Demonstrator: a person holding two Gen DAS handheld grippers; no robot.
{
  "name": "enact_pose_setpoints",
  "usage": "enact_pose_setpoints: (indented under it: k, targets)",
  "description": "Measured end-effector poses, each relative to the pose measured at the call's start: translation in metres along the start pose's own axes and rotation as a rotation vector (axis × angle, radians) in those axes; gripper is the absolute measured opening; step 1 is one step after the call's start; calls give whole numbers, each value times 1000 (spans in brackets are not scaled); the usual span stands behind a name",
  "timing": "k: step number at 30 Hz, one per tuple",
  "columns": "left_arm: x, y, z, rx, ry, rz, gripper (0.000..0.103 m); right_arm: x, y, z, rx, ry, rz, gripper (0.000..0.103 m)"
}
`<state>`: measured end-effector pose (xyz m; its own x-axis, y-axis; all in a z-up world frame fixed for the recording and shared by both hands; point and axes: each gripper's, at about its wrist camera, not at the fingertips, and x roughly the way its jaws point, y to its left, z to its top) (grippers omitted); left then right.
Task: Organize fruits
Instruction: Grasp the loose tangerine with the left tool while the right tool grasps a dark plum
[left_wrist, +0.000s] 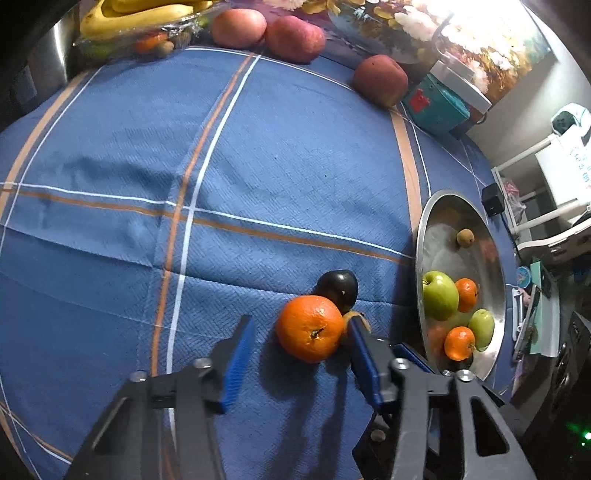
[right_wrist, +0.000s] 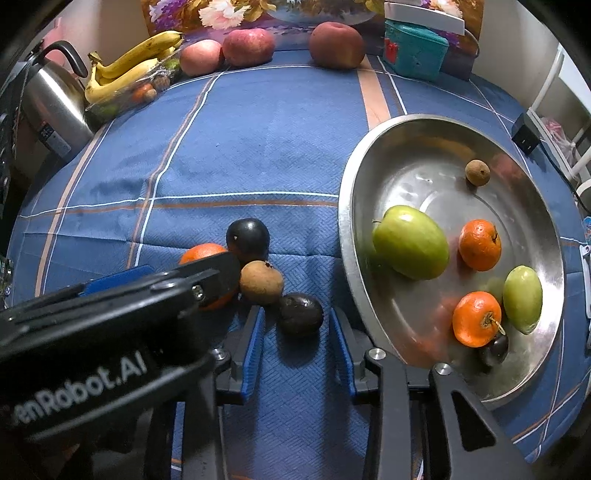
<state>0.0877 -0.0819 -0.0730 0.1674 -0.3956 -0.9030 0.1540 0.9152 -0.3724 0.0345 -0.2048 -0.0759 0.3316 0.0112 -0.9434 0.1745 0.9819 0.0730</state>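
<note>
Left wrist view: orange (left_wrist: 310, 328) sits between the spread left tool (left_wrist: 301, 341), touching its right pad only.

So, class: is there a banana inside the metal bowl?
No: the metal bowl holds only green apples, small oranges and little round fruits; the bananas lie far across the table.

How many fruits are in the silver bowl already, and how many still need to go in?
Done: the bowl holds seven fruits I can count, including two green ones and two small oranges. In hand: nothing is gripped yet; the left claw straddles an orange, and the right claw straddles a dark fruit. Left: those two, a dark plum and a brown fruit.
</note>
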Motion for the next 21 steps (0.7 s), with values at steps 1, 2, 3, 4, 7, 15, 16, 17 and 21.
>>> enact_pose_setpoints:
  k: [1,2,3,4,7,15,16,17,21]
  targets:
    - [-1,1,0,-4,0,-9,48,0,0,0,0,-1,0,35]
    - [-2,1,-1,-4,0,-15,46,-1,-1,0,2,-3,1,34]
    - [-3,1,-1,-3,-1,-20,42,-1,-2,0,3,-5,1,33]
    - [-4,1,-1,-3,-4,-25,40,-1,-2,0,3,-7,1,32]
    - [-7,2,-3,3,-7,-22,40,-2,-3,1,4,-8,-1,29]
    - [-7,3,-2,1,-9,-17,39,-3,-3,1,-5,-7,-4,25]
    - [-8,3,-1,0,-10,-16,39,-3,-3,1,-5,-7,-4,25]
    - [-8,3,-1,-1,-12,-14,39,-3,-3,1,-5,-8,-4,25]
    - [-12,7,-1,-6,-21,-5,39,-7,-3,1,-2,-19,-1,24]
